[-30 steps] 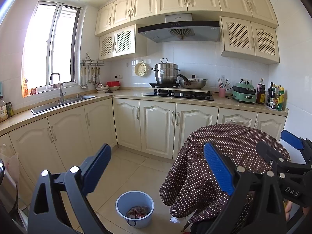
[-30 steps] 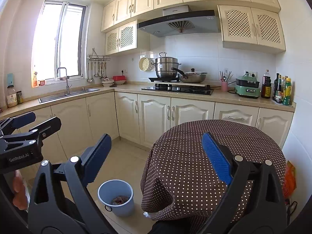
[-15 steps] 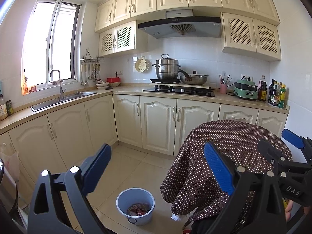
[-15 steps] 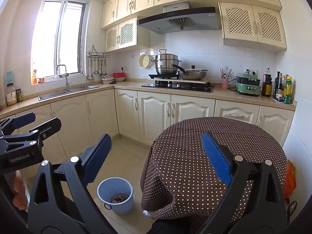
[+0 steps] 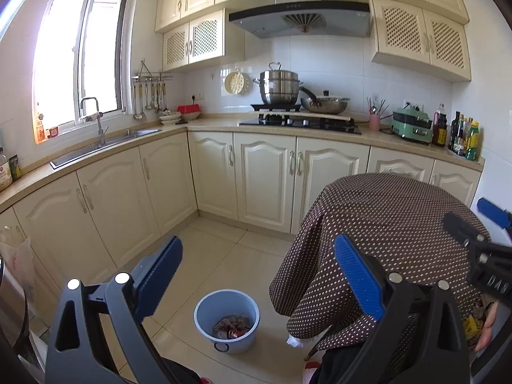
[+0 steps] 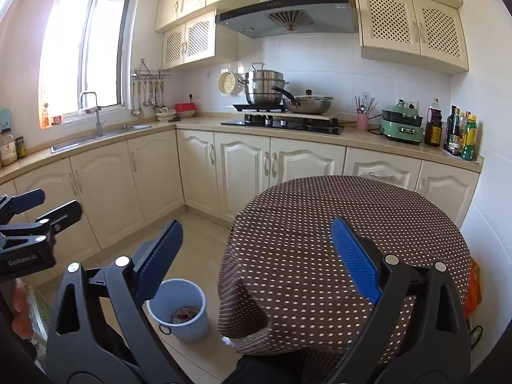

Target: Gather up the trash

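Both grippers are held up in the air with their blue-padded fingers spread wide and nothing between them. Between the left gripper (image 5: 257, 275) fingers, low on the floor, sits a pale blue bin (image 5: 226, 320) with crumpled trash (image 5: 232, 324) in its bottom. Behind and around this gripper's right finger stands a round table draped in a brown cloth with white dots (image 5: 393, 217); the cloth hangs down in folds just beside the bin. In the right wrist view, the right gripper (image 6: 256, 259) frames the same table (image 6: 320, 224) between its fingers, and the bin (image 6: 179, 313) shows just inside its left finger, on pale beige floor tiles (image 6: 198, 233). The other gripper juts in at that view's far left edge. Beyond the fingers runs an L-shaped row of cream cabinets (image 5: 265, 172) under a tan countertop (image 5: 217, 124). Far to the left are a steel sink (image 5: 102, 142) and a bright window (image 5: 80, 60). Straight ahead, a black hob (image 5: 300, 123) carries a steel steamer pot (image 5: 280, 86) and a pan, with a range hood (image 5: 297, 19) above. To the far right stand a green appliance (image 5: 412, 126) and several bottles (image 5: 464, 136).
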Action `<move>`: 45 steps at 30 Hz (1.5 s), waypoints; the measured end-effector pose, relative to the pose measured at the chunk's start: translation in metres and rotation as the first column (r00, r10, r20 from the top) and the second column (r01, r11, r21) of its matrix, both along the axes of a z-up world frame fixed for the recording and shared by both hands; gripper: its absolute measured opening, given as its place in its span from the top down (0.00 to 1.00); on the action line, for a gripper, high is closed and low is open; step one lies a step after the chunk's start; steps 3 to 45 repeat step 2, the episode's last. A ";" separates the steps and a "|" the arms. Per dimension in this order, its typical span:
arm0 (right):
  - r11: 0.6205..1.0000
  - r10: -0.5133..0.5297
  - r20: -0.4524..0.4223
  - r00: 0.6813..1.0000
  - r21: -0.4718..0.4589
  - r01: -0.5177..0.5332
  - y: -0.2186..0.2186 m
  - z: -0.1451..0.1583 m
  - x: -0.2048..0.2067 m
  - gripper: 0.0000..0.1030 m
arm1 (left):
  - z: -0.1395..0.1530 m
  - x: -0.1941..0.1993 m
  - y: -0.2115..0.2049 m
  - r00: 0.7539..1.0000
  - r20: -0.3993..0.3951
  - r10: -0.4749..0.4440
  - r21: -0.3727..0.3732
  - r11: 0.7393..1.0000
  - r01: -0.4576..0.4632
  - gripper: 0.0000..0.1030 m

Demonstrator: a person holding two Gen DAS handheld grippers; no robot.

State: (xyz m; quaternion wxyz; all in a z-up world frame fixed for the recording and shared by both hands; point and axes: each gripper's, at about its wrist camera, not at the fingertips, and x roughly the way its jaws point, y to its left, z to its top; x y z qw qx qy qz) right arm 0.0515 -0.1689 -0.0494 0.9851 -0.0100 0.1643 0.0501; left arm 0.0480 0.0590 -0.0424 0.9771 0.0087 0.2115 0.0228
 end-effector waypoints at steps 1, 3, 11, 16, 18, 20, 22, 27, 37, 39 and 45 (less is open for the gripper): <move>1.000 -0.012 -0.011 1.000 -0.014 0.012 -0.005 -0.002 0.006 0.10 | -0.007 0.006 0.001 1.000 -0.019 0.013 0.007 1.000 -0.013 0.09; 0.999 -0.028 -0.023 0.999 -0.033 0.027 -0.013 -0.004 0.014 0.10 | -0.011 0.010 0.002 0.999 -0.031 0.023 0.012 1.000 -0.023 0.09; 0.999 -0.028 -0.023 0.999 -0.033 0.027 -0.013 -0.004 0.014 0.10 | -0.011 0.010 0.002 0.999 -0.031 0.023 0.012 1.000 -0.023 0.09; 0.999 -0.028 -0.023 0.999 -0.033 0.027 -0.013 -0.004 0.014 0.10 | -0.011 0.010 0.002 0.999 -0.031 0.023 0.012 1.000 -0.023 0.09; 0.999 -0.028 -0.023 0.999 -0.033 0.027 -0.013 -0.004 0.014 0.10 | -0.011 0.010 0.002 0.999 -0.031 0.023 0.012 1.000 -0.023 0.09; 0.999 -0.028 -0.023 0.999 -0.033 0.027 -0.013 -0.004 0.014 0.10 | -0.011 0.010 0.002 0.999 -0.031 0.023 0.012 1.000 -0.023 0.09; 0.999 -0.028 -0.023 0.999 -0.033 0.027 -0.013 -0.004 0.014 0.10 | -0.011 0.010 0.002 0.999 -0.031 0.023 0.012 1.000 -0.023 0.09; 0.999 -0.028 -0.023 0.999 -0.033 0.027 -0.013 -0.004 0.014 0.10 | -0.011 0.010 0.002 0.999 -0.031 0.023 0.012 1.000 -0.023 0.09; 0.999 -0.028 -0.023 0.999 -0.033 0.027 -0.013 -0.004 0.014 0.10 | -0.011 0.010 0.002 0.999 -0.031 0.023 0.012 1.000 -0.023 0.09; 0.999 -0.028 -0.023 0.999 -0.033 0.027 -0.013 -0.004 0.014 0.10 | -0.011 0.010 0.002 0.999 -0.031 0.023 0.012 1.000 -0.023 0.09; 0.999 -0.028 -0.023 0.999 -0.033 0.027 -0.013 -0.004 0.014 0.10 | -0.011 0.010 0.002 0.999 -0.031 0.023 0.012 1.000 -0.023 0.09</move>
